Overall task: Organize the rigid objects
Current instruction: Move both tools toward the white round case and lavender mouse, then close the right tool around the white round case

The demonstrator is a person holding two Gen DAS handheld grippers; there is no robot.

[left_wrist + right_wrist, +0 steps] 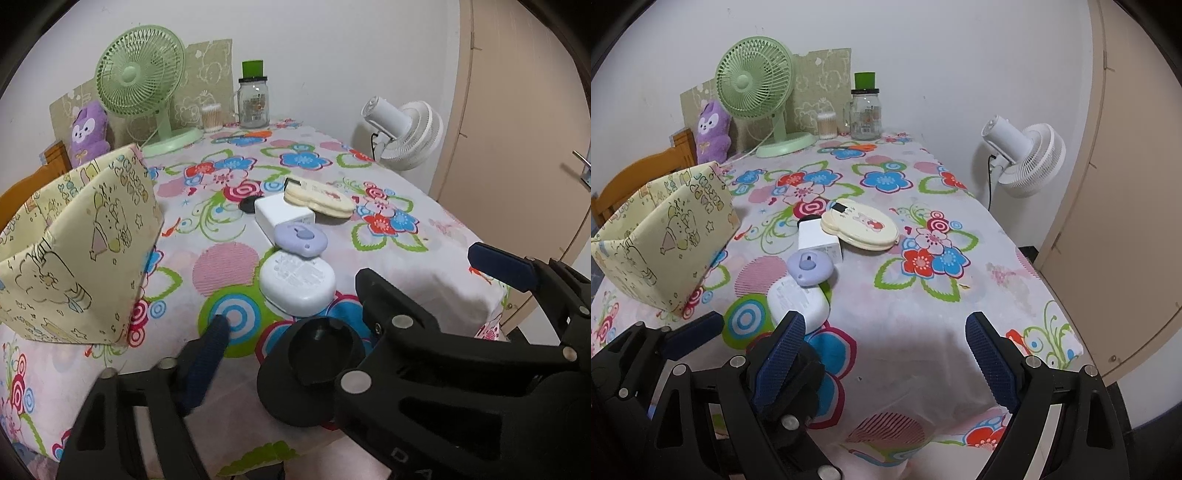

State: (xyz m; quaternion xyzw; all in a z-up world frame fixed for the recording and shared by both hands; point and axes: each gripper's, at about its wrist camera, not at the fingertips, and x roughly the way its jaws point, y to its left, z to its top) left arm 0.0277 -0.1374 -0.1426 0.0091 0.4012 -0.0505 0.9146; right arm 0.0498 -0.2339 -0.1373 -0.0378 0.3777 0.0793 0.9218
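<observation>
small hard objects sit in a loose row on a table [923, 314] with a flowered cloth, the row running from the near edge away toward the far wall. at the left stands a yellow fabric box [77, 251] [665, 236] with cartoon prints, open at the top; its inside is hidden from both cameras and its left side is cut off in the left wrist view. nearest in the row is a white oval case [297, 282] [796, 299], its near end covered by a blue finger in the right wrist view. behind it, touching, lies a lilac oval case [300, 236] [809, 268], then a white block [279, 214] [816, 238] whose far end rests against a small black disc [248, 205], mostly hidden. a cream oval mirror case [318, 199] [860, 227] leans on the block, long axis pointing from left-far to right-near; its printing is too small to read.

the left gripper [354, 291] hangs over the near table edge, jaws spread wide and empty. the right gripper [882, 350] sits just to its right, jaws likewise parted around bare cloth, its body blocking much of the left camera's lower field.

at the back stand a green fan [142, 74] [755, 83], a purple plush toy [88, 129] [713, 127] and a glass jar [253, 103] [866, 114]; a white fan [406, 133] [1027, 155] stands off the table's right.
</observation>
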